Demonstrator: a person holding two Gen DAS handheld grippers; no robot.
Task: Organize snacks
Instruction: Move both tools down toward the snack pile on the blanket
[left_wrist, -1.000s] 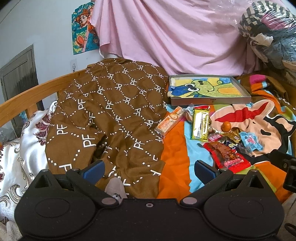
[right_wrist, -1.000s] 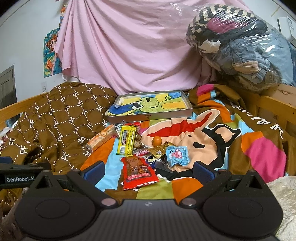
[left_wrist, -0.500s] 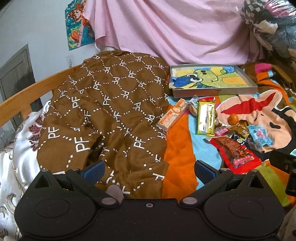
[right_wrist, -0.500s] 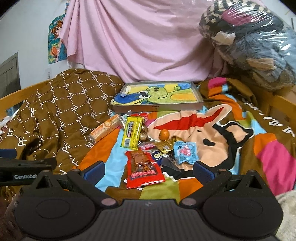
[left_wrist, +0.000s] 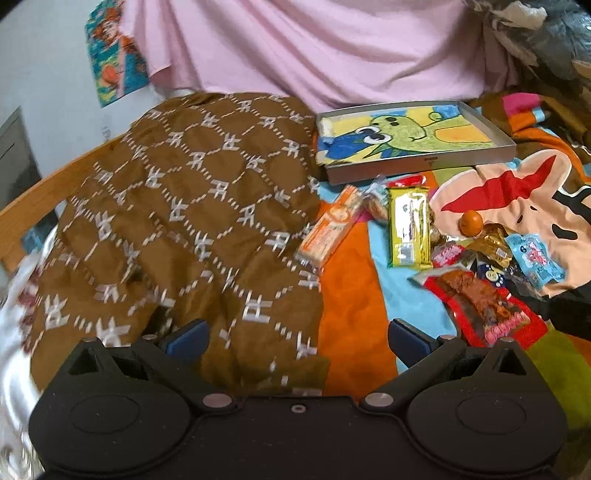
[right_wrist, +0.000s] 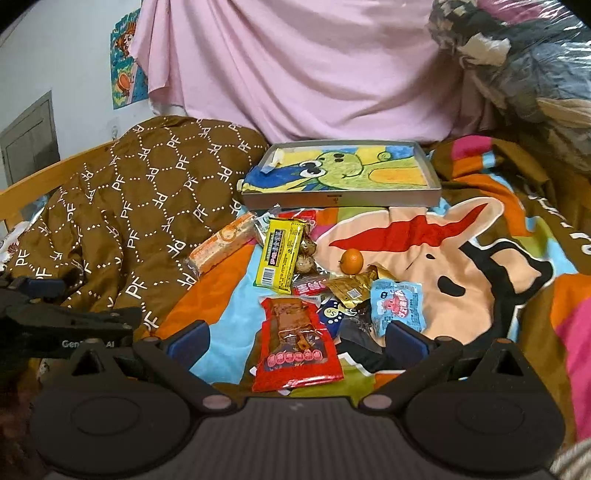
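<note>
Several snacks lie in a loose pile on the colourful bedspread: a red packet (right_wrist: 297, 341), a yellow bar (right_wrist: 279, 254), an orange-and-white wrapped bar (right_wrist: 221, 249), a small orange fruit (right_wrist: 351, 260), a gold wrapper (right_wrist: 351, 291) and a light blue packet (right_wrist: 397, 304). Behind them sits a shallow grey tray (right_wrist: 340, 199) lined with a cartoon picture. My right gripper (right_wrist: 297, 341) hovers open just over the red packet. My left gripper (left_wrist: 297, 338) is open above the brown blanket, left of the same pile, with the red packet (left_wrist: 484, 306) and yellow bar (left_wrist: 409, 225) in its view.
A brown patterned blanket (right_wrist: 140, 192) is heaped on the left by a wooden bed rail (left_wrist: 55, 181). Pink cloth (right_wrist: 295, 66) hangs behind the tray. Plastic-wrapped bundles (right_wrist: 524, 66) are stacked at the back right. The left gripper's body (right_wrist: 62, 321) shows at the right view's left edge.
Both grippers have moved forward and lower toward the snacks; the pile and the tray look larger. The right gripper's fingers now flank the red packet. Both stay open.
</note>
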